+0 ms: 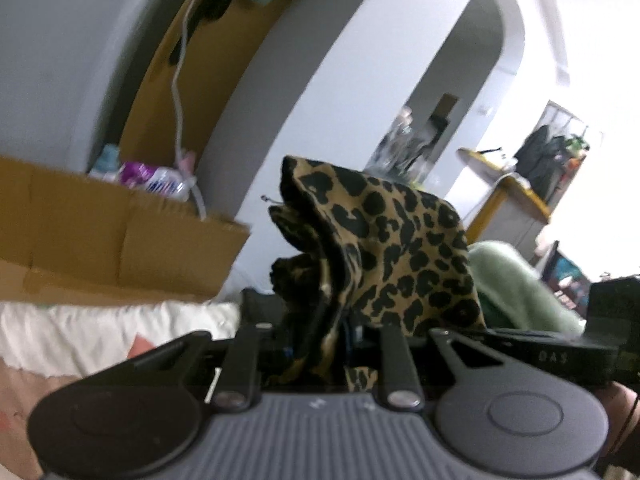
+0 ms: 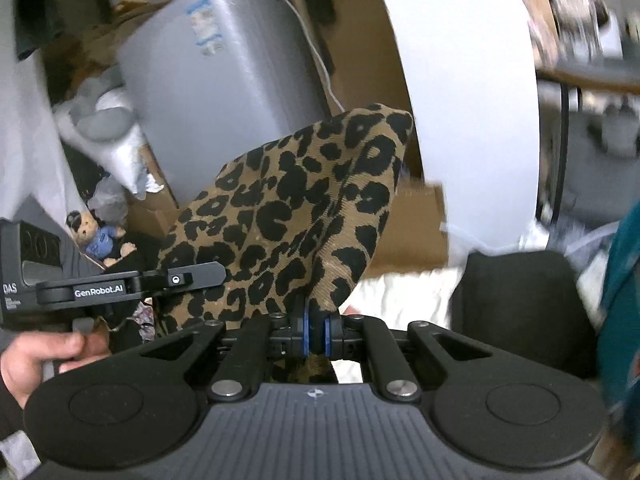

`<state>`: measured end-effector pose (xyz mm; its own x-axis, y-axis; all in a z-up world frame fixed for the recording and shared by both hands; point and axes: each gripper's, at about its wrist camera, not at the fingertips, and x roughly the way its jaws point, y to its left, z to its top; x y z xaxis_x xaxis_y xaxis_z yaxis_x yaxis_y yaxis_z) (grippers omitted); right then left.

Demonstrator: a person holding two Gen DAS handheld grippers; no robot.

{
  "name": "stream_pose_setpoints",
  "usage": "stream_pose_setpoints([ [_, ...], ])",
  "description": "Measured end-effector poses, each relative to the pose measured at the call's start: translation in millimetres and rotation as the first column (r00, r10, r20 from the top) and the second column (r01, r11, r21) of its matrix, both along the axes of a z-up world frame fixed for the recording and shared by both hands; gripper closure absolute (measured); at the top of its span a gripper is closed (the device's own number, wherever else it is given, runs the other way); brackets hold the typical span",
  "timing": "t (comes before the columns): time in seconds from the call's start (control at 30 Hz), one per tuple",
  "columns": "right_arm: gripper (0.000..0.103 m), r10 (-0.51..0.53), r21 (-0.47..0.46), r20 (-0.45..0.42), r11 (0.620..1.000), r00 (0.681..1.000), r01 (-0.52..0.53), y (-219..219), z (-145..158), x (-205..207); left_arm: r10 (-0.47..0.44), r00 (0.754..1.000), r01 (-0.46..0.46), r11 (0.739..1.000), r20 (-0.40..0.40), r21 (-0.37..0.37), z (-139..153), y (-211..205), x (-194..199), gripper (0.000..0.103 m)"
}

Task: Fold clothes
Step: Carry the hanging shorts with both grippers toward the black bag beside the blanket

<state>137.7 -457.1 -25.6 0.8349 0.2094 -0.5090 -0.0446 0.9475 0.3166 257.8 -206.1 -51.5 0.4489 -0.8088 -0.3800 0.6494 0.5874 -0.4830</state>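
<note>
1. My left claw [image 1: 320, 336] is clamped on bunched tan, black-spotted leopard-print fabric [image 1: 384, 248], raised above the white bed [image 1: 100, 332].
2. My right claw [image 2: 316, 334] pinches that fabric's other edge, near the brown cardboard box [image 1: 120, 232].

Below my grippers I see a bed with a white quilted cover [image 1: 80, 328], filling the 8 o'clock part of the left wrist view. A flattened cardboard box [image 1: 120, 236] rests on it at 9 o'clock. A pale green garment [image 1: 516, 284] lies at 3 o'clock (its base is hidden). In the right wrist view, a dark cushion [image 2: 516, 308] sits on the white cover at 4 o'clock.
</note>
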Motion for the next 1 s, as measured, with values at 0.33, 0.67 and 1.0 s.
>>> stream_pose_setpoints([
  [0.33, 0.097, 0.002, -0.033, 0.078, 0.999, 0.997, 0.001, 7.2, 12.1, 0.9, 0.046, 0.998, -0.045, 0.999, 0.034, -0.009, 11.4, 3.2, -7.0, 0.081],
  [0.67, 0.097, 0.027, -0.017, 0.059, 1.0, 0.998, -0.026, -12.2, -9.4, 18.7, 0.052, 0.998, -0.052, 0.998, 0.018, 0.03, -3.2, -13.4, 1.5, 0.081],
  [1.0, 0.097, 0.0, -0.057, 0.06, 0.998, 0.998, 0.003, -54.8, -3.8, 32.4, 0.085, 0.996, -0.085, 0.996, 0.021, -0.008, -4.4, -57.3, 5.6, 0.081],
])
